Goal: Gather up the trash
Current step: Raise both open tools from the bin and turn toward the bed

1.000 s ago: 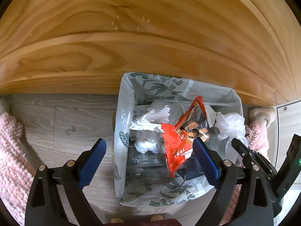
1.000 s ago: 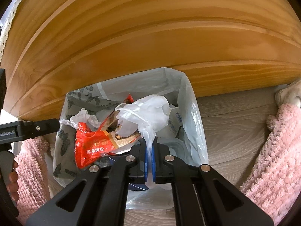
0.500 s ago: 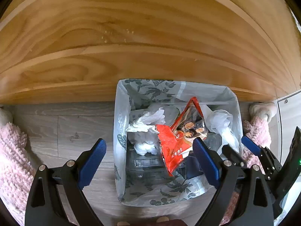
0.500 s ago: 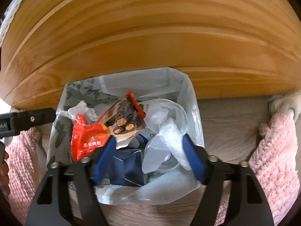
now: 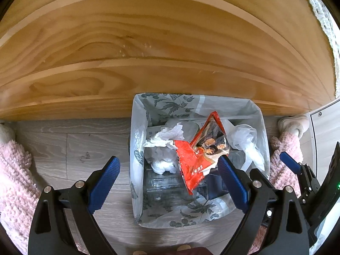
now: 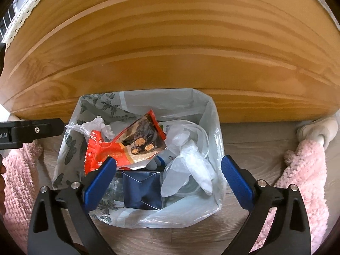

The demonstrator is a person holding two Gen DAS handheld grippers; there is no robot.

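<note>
Grey wood-plank floor [image 6: 255,146] fills the lower frame, with a curved pale pine panel [image 6: 170,53] across the top. A bin lined with a clear leaf-printed plastic bag [image 6: 216,127] stands against the panel at centre. The crumpled translucent plastic glove [image 6: 191,165] lies in its right half, long axis running lower right. The right gripper [image 6: 169,176] hangs above it, jaws opening, nothing pinched. The left gripper [image 5: 170,178] is spread wide, empty.

a home: pine furniture [image 5: 148,48] with lace trim [image 6: 23,6], wood-look floor [image 5: 70,146], lined bin [image 5: 138,148].
</note>
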